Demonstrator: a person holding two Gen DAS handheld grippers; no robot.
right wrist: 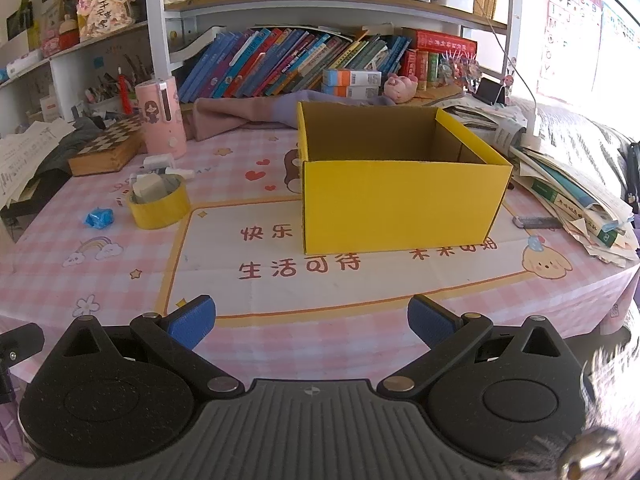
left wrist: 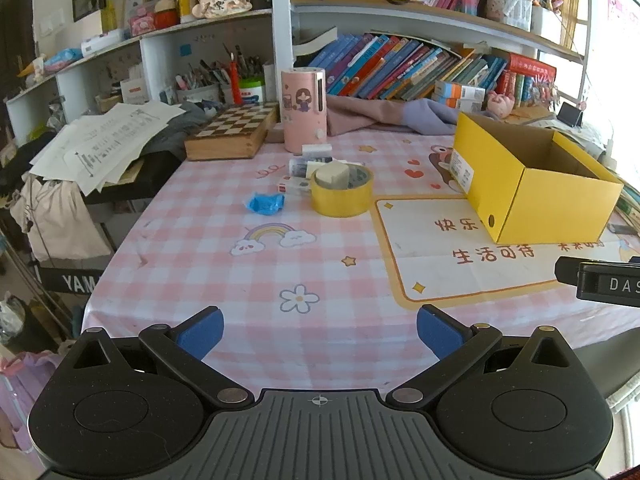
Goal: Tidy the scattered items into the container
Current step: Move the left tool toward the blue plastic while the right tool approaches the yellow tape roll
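Observation:
An open yellow cardboard box stands on the pink checked tablecloth, empty as far as I see. Left of it sits a yellow tape roll with a pale eraser block resting in its core. A crumpled blue wrapper lies beside the roll. Small white boxes and erasers are scattered behind it. My left gripper is open above the table's near edge, holding nothing. My right gripper is open too, facing the box front.
A pink cylinder holder and a wooden chessboard case stand at the back left. Folded cloth lies behind. Stacked books and papers crowd the right edge, with a small dark flat item near them. Bookshelves rise behind.

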